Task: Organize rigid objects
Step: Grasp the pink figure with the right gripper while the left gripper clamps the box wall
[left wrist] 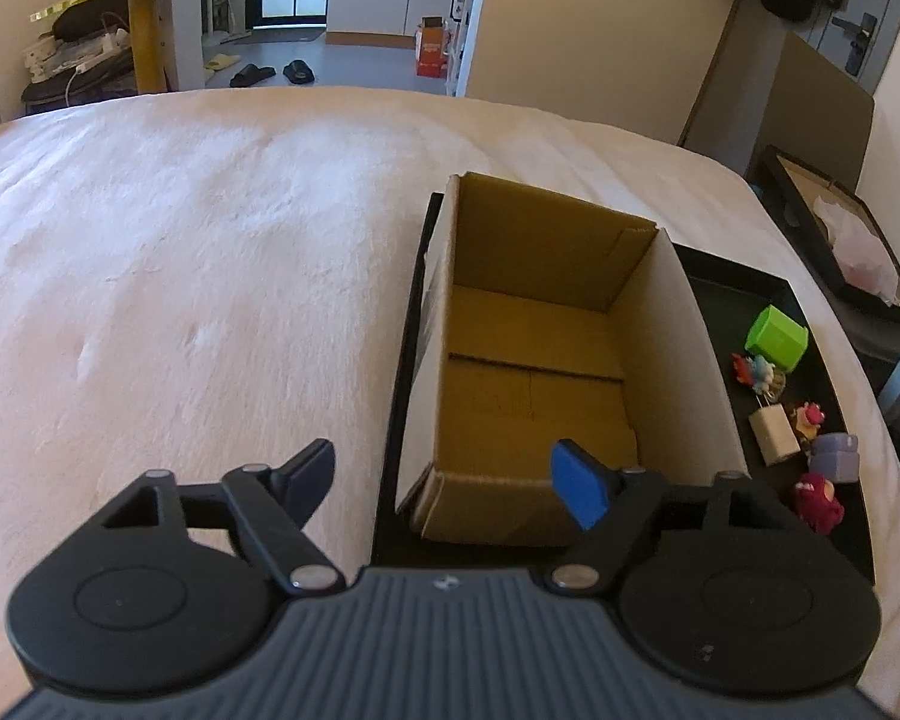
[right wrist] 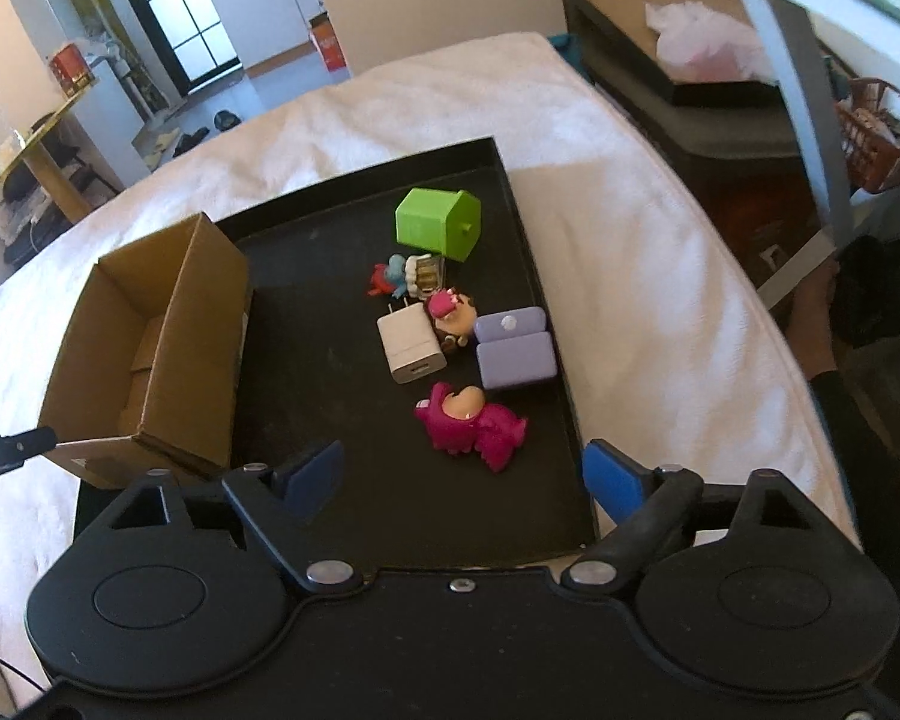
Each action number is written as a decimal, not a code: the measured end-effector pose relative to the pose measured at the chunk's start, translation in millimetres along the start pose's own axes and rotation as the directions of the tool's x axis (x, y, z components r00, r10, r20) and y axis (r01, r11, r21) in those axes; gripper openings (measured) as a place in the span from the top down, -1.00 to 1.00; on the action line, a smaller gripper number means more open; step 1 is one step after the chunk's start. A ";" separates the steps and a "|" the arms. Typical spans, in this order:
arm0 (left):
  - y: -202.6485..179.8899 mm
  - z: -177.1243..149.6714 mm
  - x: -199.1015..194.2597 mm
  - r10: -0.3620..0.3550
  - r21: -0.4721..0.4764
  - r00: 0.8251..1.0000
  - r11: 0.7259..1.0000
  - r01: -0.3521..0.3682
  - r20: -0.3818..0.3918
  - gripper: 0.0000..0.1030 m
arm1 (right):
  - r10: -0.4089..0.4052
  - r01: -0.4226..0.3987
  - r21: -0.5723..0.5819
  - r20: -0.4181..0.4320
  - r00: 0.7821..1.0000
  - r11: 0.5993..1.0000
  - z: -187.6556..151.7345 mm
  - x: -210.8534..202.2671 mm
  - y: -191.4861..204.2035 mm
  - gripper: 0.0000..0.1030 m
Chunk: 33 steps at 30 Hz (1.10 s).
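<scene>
Pink bear figure (right wrist: pixel 471 423) lies near the black tray's (right wrist: pixel 528 192) near edge; both the right gripper (right wrist: pixel 462 483) and left gripper (left wrist: pixel 444 480) gape empty, and a careless pinch could knock it off

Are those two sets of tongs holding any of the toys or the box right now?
No, nothing is held. The left tongs gape empty near the cardboard box; the right tongs gape empty above the black tray, short of the pink toy.
</scene>
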<state>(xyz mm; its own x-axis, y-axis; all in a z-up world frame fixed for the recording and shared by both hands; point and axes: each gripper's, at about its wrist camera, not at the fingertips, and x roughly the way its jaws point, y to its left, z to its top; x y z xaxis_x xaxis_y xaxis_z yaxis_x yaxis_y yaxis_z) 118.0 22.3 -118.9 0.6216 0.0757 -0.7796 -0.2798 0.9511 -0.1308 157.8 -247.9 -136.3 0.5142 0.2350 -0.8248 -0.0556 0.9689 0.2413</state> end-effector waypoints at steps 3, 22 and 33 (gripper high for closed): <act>0.7 1.8 7.9 0.003 -0.014 1.000 1.000 -0.003 0.006 -0.37 | -0.013 0.013 -0.004 -0.012 1.000 1.000 3.4 11.8 2.1 -0.67; -5.0 17.0 39.0 -0.009 -0.043 1.000 0.999 0.010 0.018 0.18 | -0.009 0.017 0.094 -0.087 0.996 0.995 4.4 81.6 -4.0 -0.61; -10.1 21.9 47.7 0.021 -0.053 1.000 0.998 -0.021 0.007 0.33 | -0.061 0.070 0.188 -0.053 0.997 0.980 6.5 99.0 -0.6 -0.61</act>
<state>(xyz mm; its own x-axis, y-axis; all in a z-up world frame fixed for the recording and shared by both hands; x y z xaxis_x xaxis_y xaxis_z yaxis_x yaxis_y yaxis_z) 166.6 22.9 -141.3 0.6208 0.0981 -0.7778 -0.3311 0.9321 -0.1466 214.3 -225.7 -214.8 0.4706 0.1791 -0.8640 0.1427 0.9509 0.2748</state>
